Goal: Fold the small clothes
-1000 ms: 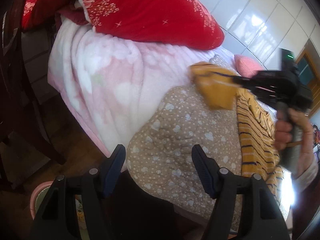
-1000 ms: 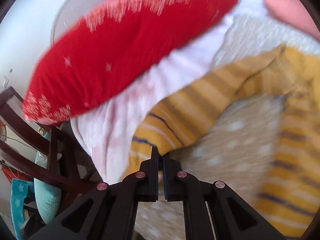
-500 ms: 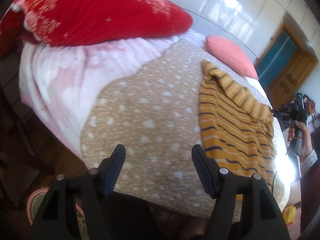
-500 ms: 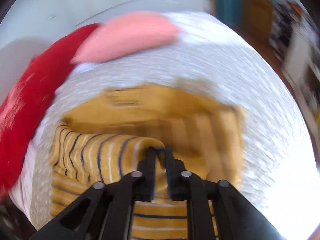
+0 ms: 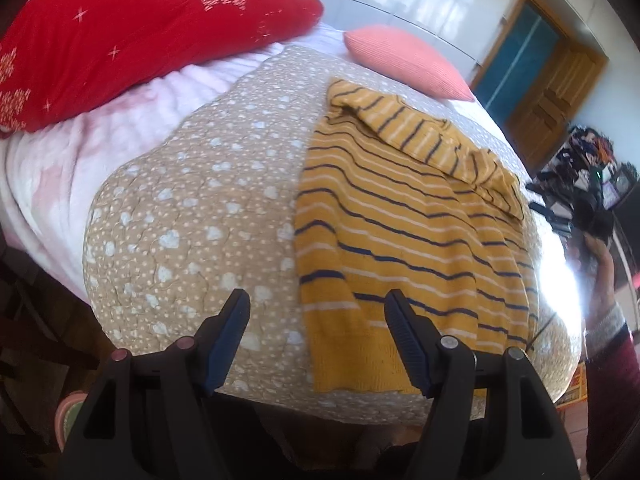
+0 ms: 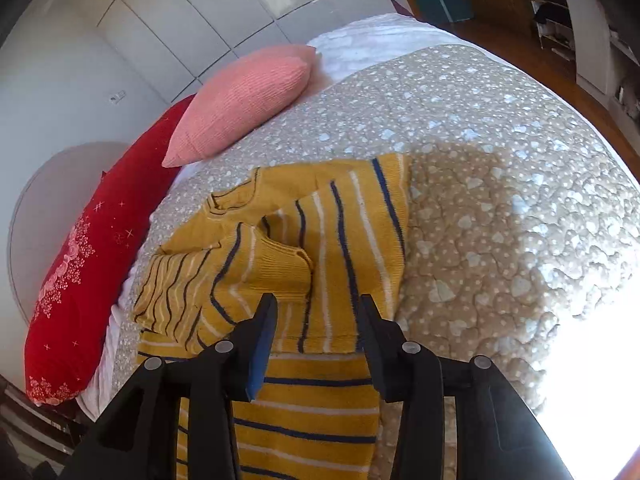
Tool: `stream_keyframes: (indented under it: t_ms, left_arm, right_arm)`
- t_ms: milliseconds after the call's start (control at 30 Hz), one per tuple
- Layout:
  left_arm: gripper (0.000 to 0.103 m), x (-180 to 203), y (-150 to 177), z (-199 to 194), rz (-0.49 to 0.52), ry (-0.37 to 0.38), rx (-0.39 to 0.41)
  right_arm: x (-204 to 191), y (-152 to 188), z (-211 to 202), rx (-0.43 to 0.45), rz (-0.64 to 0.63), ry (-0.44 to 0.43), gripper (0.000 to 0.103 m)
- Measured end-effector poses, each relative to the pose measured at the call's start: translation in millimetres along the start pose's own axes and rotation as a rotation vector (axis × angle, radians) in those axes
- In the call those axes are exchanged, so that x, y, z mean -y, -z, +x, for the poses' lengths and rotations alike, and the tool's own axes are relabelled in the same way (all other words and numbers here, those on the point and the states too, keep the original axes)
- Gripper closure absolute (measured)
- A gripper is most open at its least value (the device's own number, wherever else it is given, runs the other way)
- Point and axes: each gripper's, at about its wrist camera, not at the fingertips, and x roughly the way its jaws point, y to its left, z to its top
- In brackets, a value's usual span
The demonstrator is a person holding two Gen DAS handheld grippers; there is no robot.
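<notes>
While the right gripper (image 6: pixel 316 320) is opening off the folded sleeve (image 6: pixel 276 264), that springy knit is risking unfolding across the yellow striped sweater (image 5: pixel 404 232); left gripper (image 5: pixel 316 320) is hovering open, empty.

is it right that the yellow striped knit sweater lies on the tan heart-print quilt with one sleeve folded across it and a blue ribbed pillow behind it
Not quite: the ribbed pillow behind it is pink, not blue, as the right wrist view shows. The rest holds: the yellow striped knit sweater lies on the tan heart-print quilt with one sleeve folded across it.
</notes>
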Motion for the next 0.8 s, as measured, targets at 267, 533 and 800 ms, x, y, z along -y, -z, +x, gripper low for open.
stream_keyframes:
  t_ms: [267,533,800]
  left_arm:
    - [0.034,-2.9,-1.8,-5.7,0.007,-0.044,0.004]
    - [0.033,-14.0,-12.1,5.6,-0.041,-0.045,-0.018]
    - [0.033,6.3,-15.9,14.7,-0.007,-0.017,-0.034]
  right_arm:
    - [-21.5,-5.9,58.0,-0.082,-0.078,0.084,0.09]
    - [35.8,-31.4,11.8,0.048,0.042,0.288,0.1]
    - [16.0,-16.8,-7.5,0.036,-0.009,-0.05,0.076]
